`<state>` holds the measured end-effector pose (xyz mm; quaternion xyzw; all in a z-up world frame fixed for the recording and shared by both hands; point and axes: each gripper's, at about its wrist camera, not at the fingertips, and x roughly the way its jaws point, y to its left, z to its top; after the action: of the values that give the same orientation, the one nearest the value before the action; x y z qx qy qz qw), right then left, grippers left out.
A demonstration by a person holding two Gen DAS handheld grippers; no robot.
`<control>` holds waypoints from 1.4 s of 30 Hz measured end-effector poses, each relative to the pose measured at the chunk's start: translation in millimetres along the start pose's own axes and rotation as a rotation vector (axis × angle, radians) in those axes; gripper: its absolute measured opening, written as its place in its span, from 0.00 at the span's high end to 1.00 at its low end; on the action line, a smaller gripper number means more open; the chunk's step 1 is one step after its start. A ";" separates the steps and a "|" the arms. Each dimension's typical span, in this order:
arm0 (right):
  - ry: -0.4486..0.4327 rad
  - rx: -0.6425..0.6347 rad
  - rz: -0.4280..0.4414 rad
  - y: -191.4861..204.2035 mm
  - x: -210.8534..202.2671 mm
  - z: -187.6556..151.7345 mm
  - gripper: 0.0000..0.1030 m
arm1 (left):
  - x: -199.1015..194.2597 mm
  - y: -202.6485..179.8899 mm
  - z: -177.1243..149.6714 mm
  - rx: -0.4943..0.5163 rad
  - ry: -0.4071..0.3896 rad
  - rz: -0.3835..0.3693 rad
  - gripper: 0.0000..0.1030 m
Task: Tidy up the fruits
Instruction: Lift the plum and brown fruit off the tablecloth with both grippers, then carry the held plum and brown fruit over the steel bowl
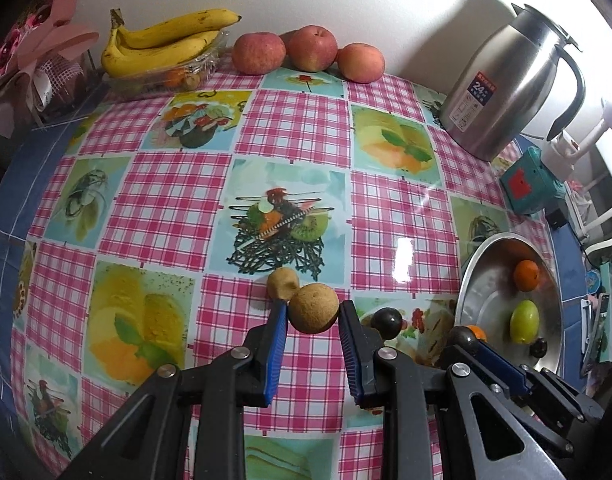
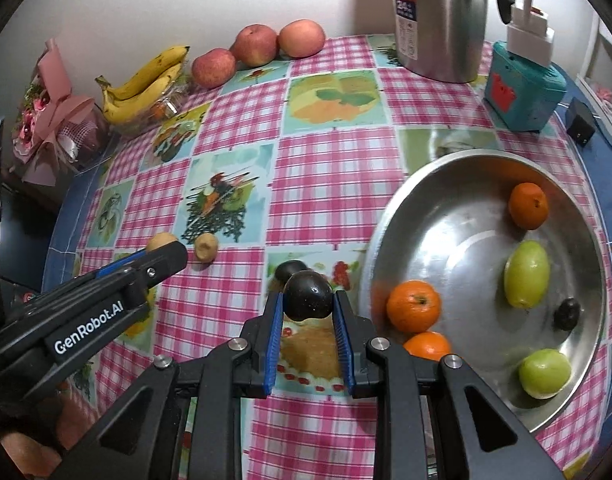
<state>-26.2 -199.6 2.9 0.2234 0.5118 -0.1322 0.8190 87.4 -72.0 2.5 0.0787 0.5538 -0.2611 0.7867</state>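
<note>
Two grippers working: my left gripper [image 1: 312,314] sits wide around a brown fruit [image 1: 313,308] near the table's [image 1: 294,128] front edge; my right gripper [image 2: 308,304] clamps a dark plum [image 2: 309,296] beside the metal bowl [image 2: 446,248].

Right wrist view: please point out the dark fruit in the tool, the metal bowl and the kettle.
Dark fruit [image 2: 308,295], right wrist view, middle of its front, between the right tool's pads.
Metal bowl [image 2: 458,240], right wrist view, bare inner wall.
Kettle [image 2: 446,20], right wrist view, steel body.
</note>
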 end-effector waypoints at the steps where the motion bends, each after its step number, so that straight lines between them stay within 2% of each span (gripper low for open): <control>1: 0.000 0.003 -0.001 -2.3 -0.4 0.3 0.75 | 0.0 -1.5 -0.1 0.001 0.000 0.001 0.73; 22: -0.036 0.103 -0.097 -68.7 -19.0 4.9 0.75 | 2.8 -52.0 -9.6 0.077 0.002 -0.010 0.73; 42: -0.080 0.219 -0.210 -137.1 -42.0 0.6 0.75 | 8.3 -123.0 -26.8 0.215 0.006 -0.049 0.73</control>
<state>-105.3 -319.1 9.2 0.2513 0.4818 -0.2811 0.7910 5.9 -168.4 5.3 0.1500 0.5269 -0.3377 0.7654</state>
